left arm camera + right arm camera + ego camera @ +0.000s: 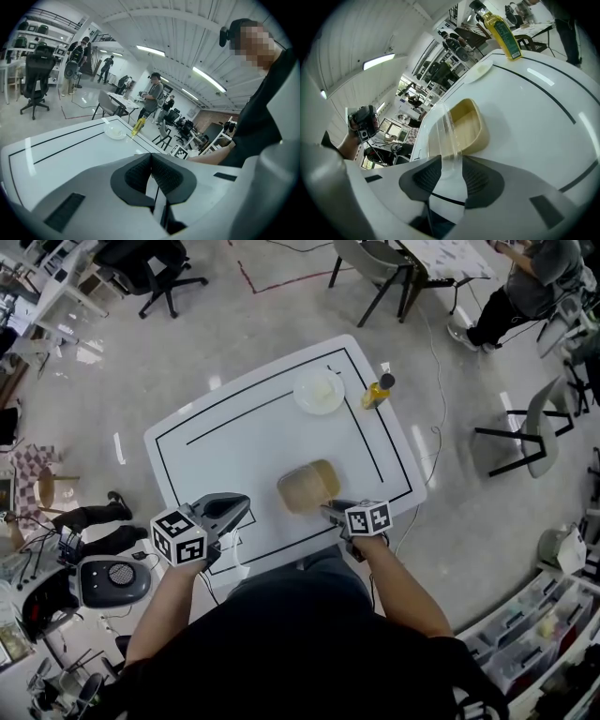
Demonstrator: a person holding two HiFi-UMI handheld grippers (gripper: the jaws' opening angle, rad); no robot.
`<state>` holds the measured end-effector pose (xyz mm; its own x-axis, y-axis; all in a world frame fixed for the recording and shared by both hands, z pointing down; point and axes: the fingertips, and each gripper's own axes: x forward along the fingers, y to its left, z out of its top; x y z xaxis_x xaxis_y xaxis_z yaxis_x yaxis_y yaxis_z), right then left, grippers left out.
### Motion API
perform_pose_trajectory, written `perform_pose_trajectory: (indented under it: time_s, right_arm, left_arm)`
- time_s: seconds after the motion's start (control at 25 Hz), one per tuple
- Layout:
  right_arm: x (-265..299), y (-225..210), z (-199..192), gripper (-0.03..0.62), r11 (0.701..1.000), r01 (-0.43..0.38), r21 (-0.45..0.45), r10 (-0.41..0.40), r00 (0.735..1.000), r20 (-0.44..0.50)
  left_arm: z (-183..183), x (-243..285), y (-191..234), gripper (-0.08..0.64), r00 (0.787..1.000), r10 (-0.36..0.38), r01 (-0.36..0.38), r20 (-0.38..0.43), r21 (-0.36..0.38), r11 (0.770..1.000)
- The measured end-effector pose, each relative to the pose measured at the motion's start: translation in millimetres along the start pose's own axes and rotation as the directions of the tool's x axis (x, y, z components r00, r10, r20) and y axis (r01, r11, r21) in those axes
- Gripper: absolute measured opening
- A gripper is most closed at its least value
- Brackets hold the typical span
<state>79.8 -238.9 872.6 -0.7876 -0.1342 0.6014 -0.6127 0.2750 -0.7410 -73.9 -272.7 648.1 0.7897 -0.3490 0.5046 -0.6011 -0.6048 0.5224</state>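
Two grippers hang over the near edge of the white table (234,442). The right gripper (451,165) pinches the rim of a clear lid (446,133), which tilts up over the beige container (474,123) just ahead. The left gripper (151,157) has its jaws pressed together on nothing, apart from the container. A white plate (319,391) and a yellow bottle (377,391) stand at the far side

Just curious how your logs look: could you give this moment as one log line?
left gripper: shut, empty | right gripper: shut on clear lid at beige box | plate, oil bottle: table far side
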Motion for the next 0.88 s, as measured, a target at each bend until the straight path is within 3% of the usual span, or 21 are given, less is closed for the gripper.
perform_pose_trajectory:
  time_s: [0.88]
  right_arm:
    - [-5, 17, 3, 0.077, 0.998, -0.044, 0.046, 0.042, 0.998, 0.052]
  left_arm:
    - [-1, -5, -1, 0.023, 1.0, -0.028, 0.028, 0.0, 0.013, 1.0]
